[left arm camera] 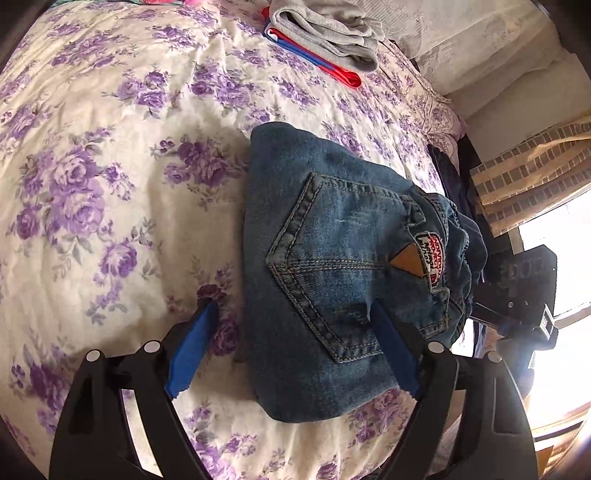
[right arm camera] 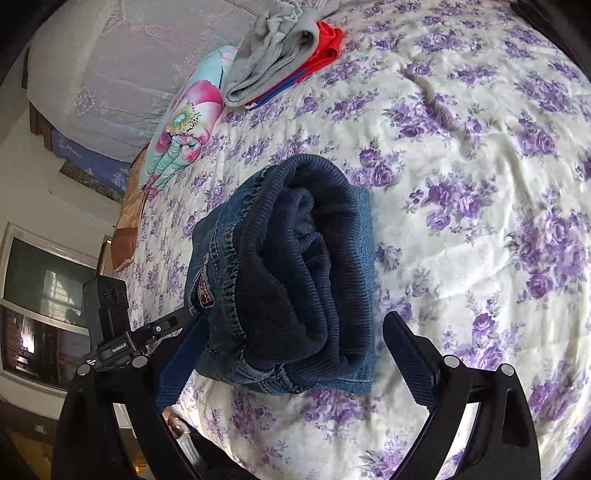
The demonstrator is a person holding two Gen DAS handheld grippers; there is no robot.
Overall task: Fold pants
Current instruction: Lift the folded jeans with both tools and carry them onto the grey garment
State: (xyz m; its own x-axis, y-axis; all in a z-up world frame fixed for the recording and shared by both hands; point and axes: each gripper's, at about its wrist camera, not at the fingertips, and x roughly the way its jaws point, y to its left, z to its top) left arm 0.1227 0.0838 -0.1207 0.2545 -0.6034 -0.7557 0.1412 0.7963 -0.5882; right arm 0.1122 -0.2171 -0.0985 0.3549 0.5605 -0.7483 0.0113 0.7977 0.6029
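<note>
- Folded jeans (left arm camera: pixel 332 266) lie as a compact bundle on the floral bedspread (left arm camera: pixel 110 184), near the middle of the bed. Back pocket faces up; an embroidered patch (left arm camera: pixel 430 258) and a tan triangular tag sit by the waistband.
- In the right wrist view the same jeans (right arm camera: pixel 295 280) show the ribbed dark elastic waistband (right arm camera: pixel 314 229) and dark lining, bunched and facing the camera, denim layer underneath.
- Left gripper (left arm camera: pixel 295 332): jaws spread wide. Blue pads: one (left arm camera: pixel 192 350) over the bedspread just left of the bundle, the other (left arm camera: pixel 391 350) over the pocket end of the denim. Nothing pinched; whether the pad over the denim touches the cloth I cannot tell.
- Right gripper (right arm camera: pixel 295 354): jaws spread wide, straddling the near end of the bundle. One finger is at the denim's left edge, the other (right arm camera: pixel 410 362) stands clear over the bedspread to the right. No squeeze on the fabric.
- Each gripper appears in the other's view at the bundle's far side: the right one (left arm camera: pixel 524 295) at the waistband end, the left one (right arm camera: pixel 110 321) beside the patch side.
- Far end of the bed: folded grey garment (left arm camera: pixel 328 29) stacked on a red and blue one (left arm camera: pixel 314 59), well apart from the jeans.
- Folded flowered quilt (right arm camera: pixel 184 122) sits beside that stack, at the bed's edge.
- Bright window (left arm camera: pixel 561 258) with a checked curtain behind the bed.
</note>
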